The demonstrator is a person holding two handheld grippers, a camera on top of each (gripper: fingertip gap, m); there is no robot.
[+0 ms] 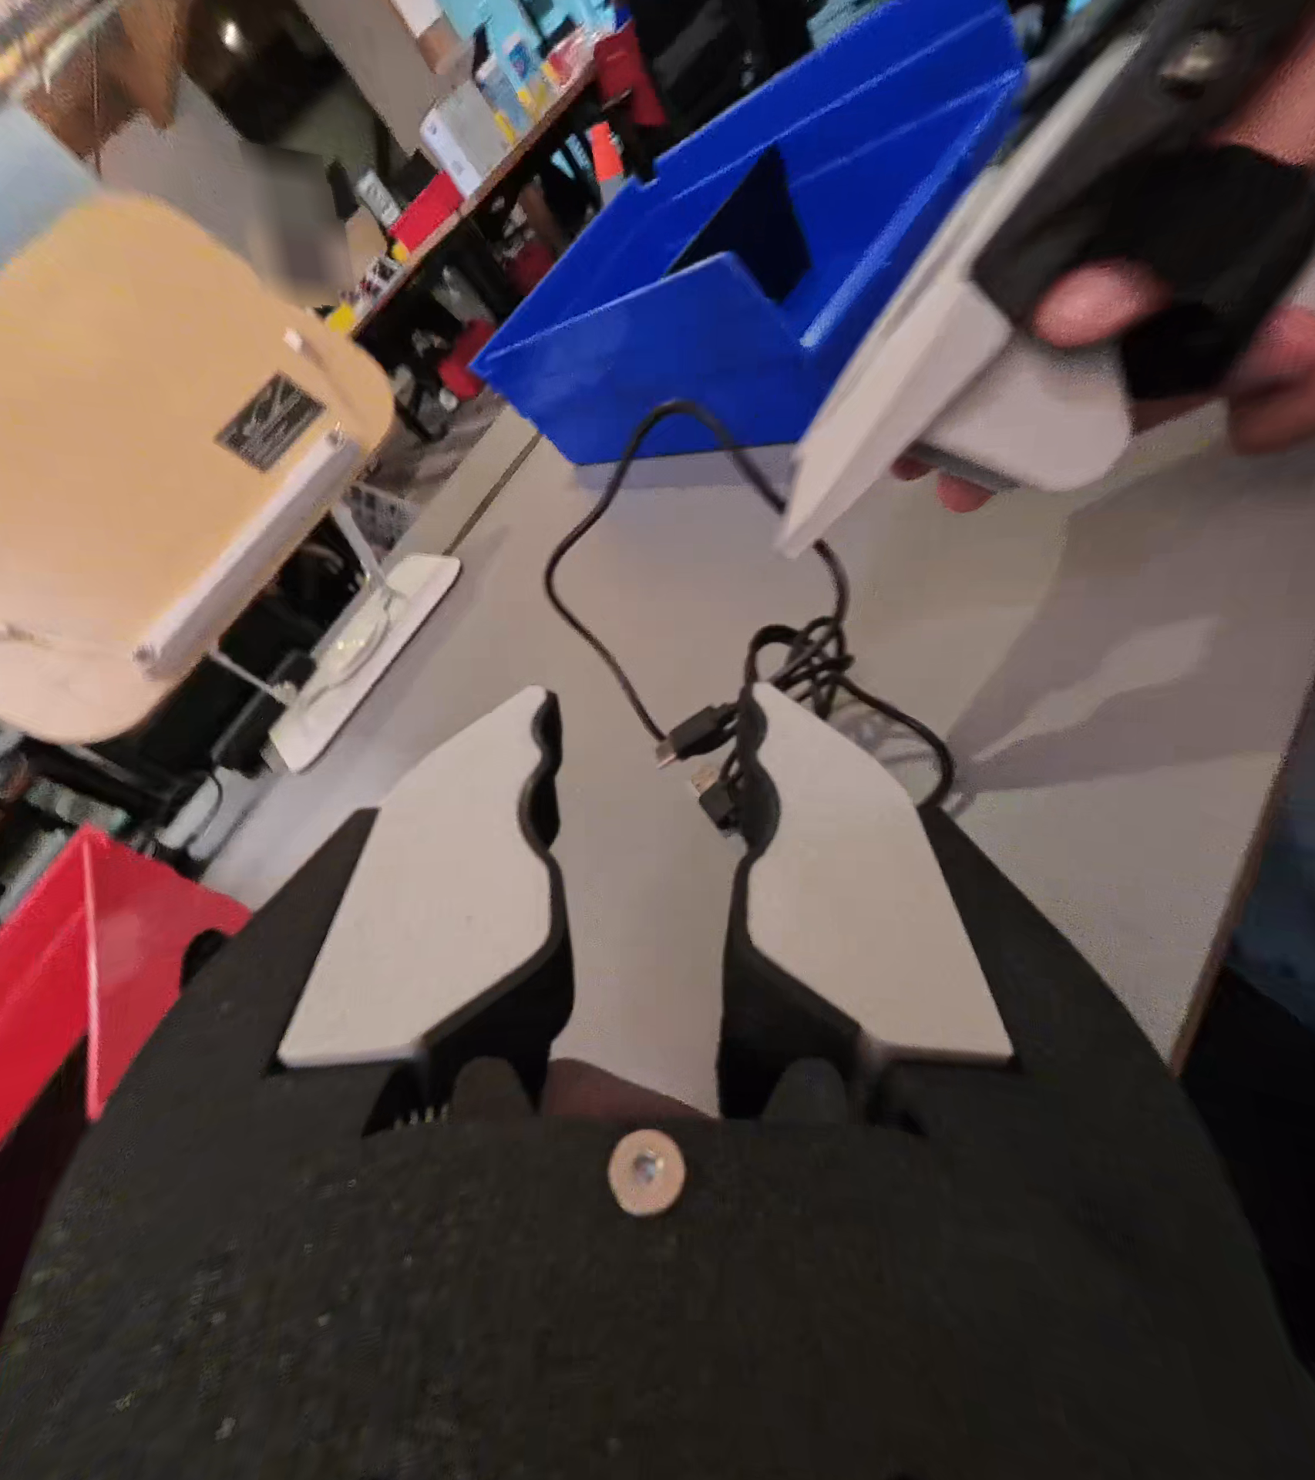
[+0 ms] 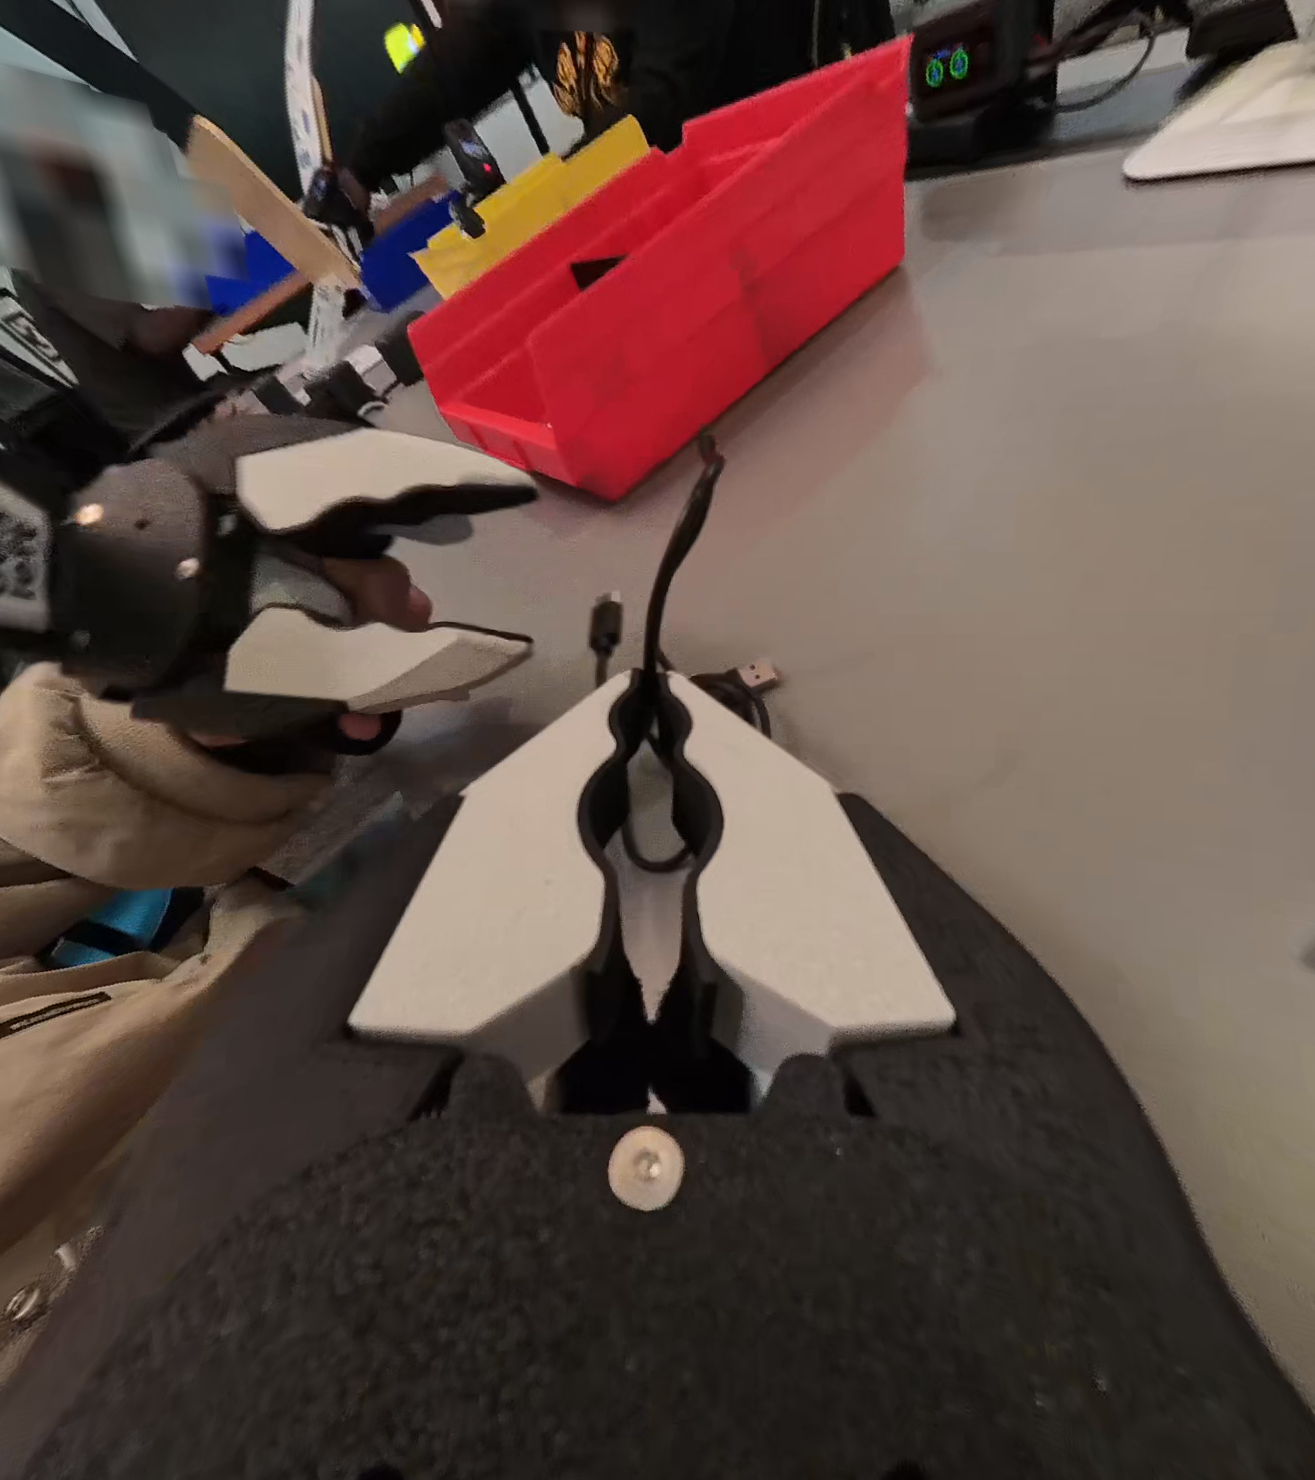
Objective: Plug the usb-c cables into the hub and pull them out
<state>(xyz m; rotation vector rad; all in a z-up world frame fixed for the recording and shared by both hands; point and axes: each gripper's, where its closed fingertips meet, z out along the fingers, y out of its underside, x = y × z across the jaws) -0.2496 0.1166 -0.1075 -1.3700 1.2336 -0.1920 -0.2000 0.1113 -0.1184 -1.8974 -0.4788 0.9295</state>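
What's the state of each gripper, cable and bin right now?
left gripper: open, holding nothing, above the table.
right gripper: shut on black cable.
black cable: pinched at the fingertips, rising past them.
loose plugs: unplugged, lying on the table.
blue bin: upright on table.
red bin: upright, contents unclear.

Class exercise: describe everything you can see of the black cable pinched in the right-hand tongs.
The black cable is thin, round and rubbery-looking. The right tongs are shut on it at their tips. From there it rises in a gentle curve, its blurred end in the air before the red bin. Behind the tips a loop of it hangs between the fingers. More black cable lies bundled on the grey table, with two plugs lying loose. No hub can be seen.
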